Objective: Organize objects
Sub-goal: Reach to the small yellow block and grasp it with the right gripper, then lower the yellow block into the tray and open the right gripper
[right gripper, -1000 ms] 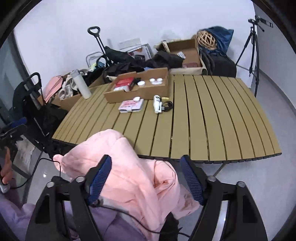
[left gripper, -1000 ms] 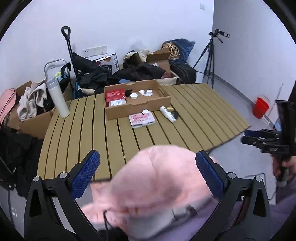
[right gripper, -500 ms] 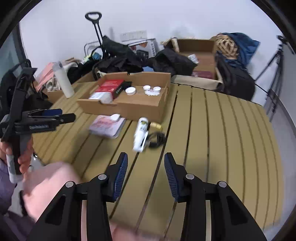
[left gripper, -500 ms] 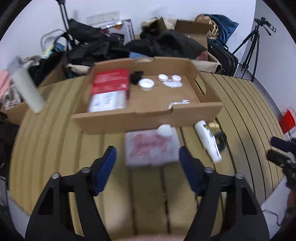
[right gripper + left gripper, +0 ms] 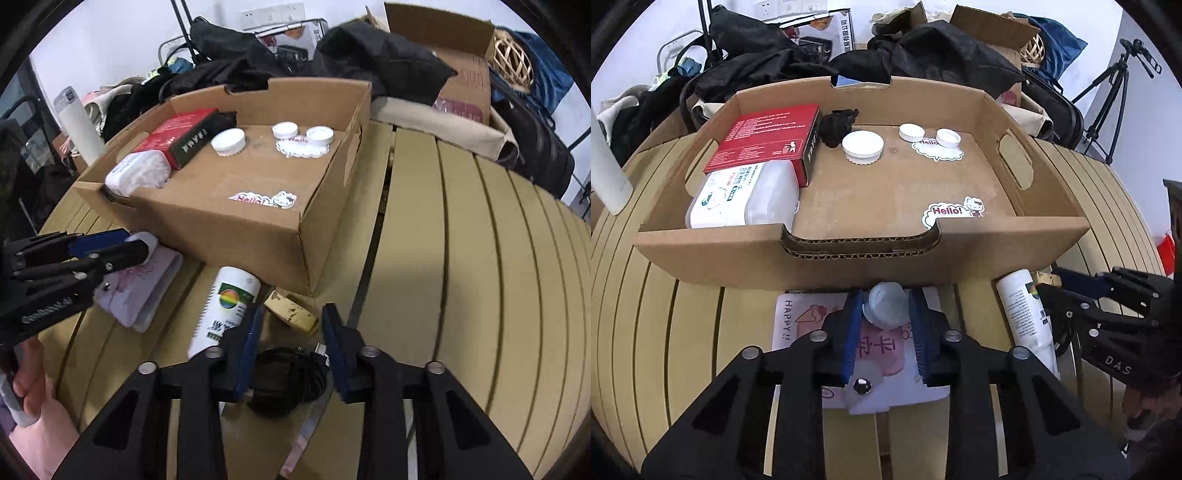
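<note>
Picking is the step in hand, I judge: small things lie loose on the counter [image 5: 461, 258] in front of the cardboard box [image 5: 849, 254], and they should go into it.

I see the left gripper [image 5: 886, 314] with its jaws closed in on a small white cap [image 5: 886, 303], which sits on a pink card booklet [image 5: 798, 321] just before the front wall of the box. The blue pads seem to touch the cap on both sides, so I take it as pinched, though it is not lifted yet as far as I can tell.

The right gripper [image 5: 291, 325] has its jaws spread. Between them lie a coiled black cable [image 5: 291, 380] and, a little further, a yellowish block [image 5: 291, 308]. A white bottle [image 5: 225, 306] lies on its side just beside the left finger.

Inside the box I see a red carton [image 5: 768, 136], a wipes pack [image 5: 746, 195] and three white lids [image 5: 863, 146].

For the next move I think the left side must raise the cap above the front wall and carry it over the bare floor of the box. The right side must first go lower around the cable, then close. The cable is soft and may slip out.
</note>
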Tool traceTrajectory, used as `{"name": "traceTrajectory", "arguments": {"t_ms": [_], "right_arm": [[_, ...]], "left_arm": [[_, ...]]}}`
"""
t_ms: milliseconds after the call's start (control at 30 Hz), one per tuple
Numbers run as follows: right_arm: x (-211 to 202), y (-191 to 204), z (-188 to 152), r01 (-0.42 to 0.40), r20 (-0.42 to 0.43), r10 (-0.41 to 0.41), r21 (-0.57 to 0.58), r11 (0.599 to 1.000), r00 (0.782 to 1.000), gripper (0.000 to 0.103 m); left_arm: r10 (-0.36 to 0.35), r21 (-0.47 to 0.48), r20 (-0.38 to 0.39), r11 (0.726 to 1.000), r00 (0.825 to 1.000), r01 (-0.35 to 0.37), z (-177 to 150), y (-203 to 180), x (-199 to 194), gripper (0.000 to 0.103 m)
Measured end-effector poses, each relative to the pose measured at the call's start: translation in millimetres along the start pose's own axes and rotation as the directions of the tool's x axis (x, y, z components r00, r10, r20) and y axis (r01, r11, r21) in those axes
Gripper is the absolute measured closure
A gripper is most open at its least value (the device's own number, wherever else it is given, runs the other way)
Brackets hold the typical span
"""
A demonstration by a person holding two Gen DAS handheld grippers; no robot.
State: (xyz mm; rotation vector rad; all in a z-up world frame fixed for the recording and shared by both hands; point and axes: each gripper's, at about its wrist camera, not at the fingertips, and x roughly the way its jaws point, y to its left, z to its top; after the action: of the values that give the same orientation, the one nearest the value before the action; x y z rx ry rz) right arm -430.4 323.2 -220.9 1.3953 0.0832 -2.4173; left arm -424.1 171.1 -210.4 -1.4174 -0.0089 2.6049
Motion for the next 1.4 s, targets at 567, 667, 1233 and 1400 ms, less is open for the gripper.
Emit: {"name": "traceTrajectory", "arguments": {"t_ms": [567,667,1233,1400], "right_arm": [[-173,42,-59,0.095,0.154,-0.100,0.042,0.995,0.983,0.089],[-223,66,-97,0.074,0.185,-0.080,0.043,0.996,0.979,0.089],[-290,134,-151,0.033,0.258,-0.051,0.075,0.997,0.965,0.089],[-256,114,-98,0.011,0.240,-0.023,0.051,0.999,0.970,0.089]], "left_arm": [[-0.133,-0.112,0.140,0.982,0.981,0.149,-57,58,-186,0.096],[-0.152,-0.077,0.196,0.982,0.969,0.170,-93,63,-250,0.096],[-0.237,-0.030,0.269,0.967,0.933,0.254,-117,65,-322,0.096],[-0.233,-0.012,0.281,0.969,0.931,0.246,-49,57,-290,0.096]]}}
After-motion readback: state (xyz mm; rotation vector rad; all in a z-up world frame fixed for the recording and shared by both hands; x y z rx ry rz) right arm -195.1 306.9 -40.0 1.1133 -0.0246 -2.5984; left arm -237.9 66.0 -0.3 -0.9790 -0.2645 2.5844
